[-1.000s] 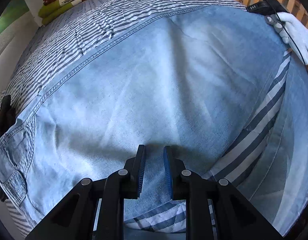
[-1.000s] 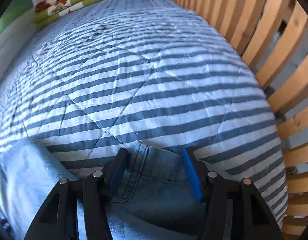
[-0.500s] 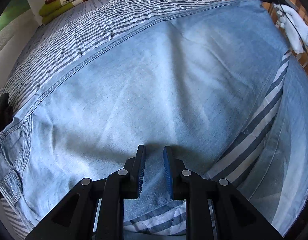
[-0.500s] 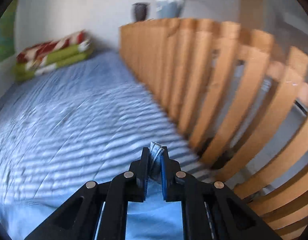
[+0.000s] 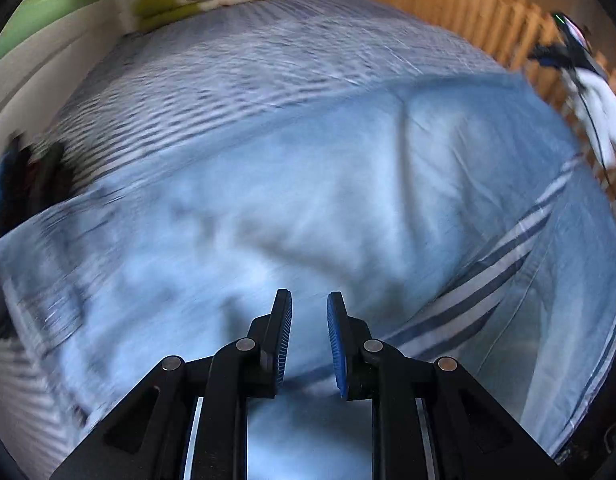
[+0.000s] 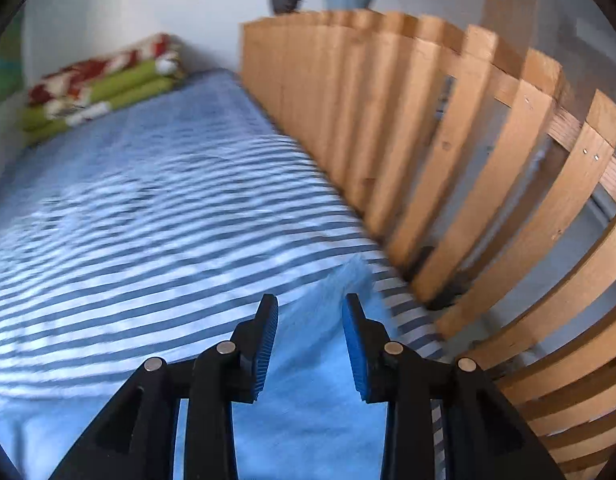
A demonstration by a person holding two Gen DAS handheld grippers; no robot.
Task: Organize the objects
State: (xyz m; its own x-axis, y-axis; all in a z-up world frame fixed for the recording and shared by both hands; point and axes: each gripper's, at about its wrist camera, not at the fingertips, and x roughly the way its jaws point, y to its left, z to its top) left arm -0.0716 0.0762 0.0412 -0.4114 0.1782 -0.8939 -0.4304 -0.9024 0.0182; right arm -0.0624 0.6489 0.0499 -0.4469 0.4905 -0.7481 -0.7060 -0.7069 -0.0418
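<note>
On the striped bed (image 6: 139,216), we see pale blue jeans (image 5: 308,200) spread wide, one end reaching the wooden slat railing (image 6: 448,128). Our left tool (image 5: 309,336) hangs over the denim, its blue pads parted with cloth showing between them. Our right tool (image 6: 310,344) is spread over the jeans' far end, pinching nothing (both views are blurred). Folded green blankets (image 6: 99,84) lie at the bed's head.
</note>
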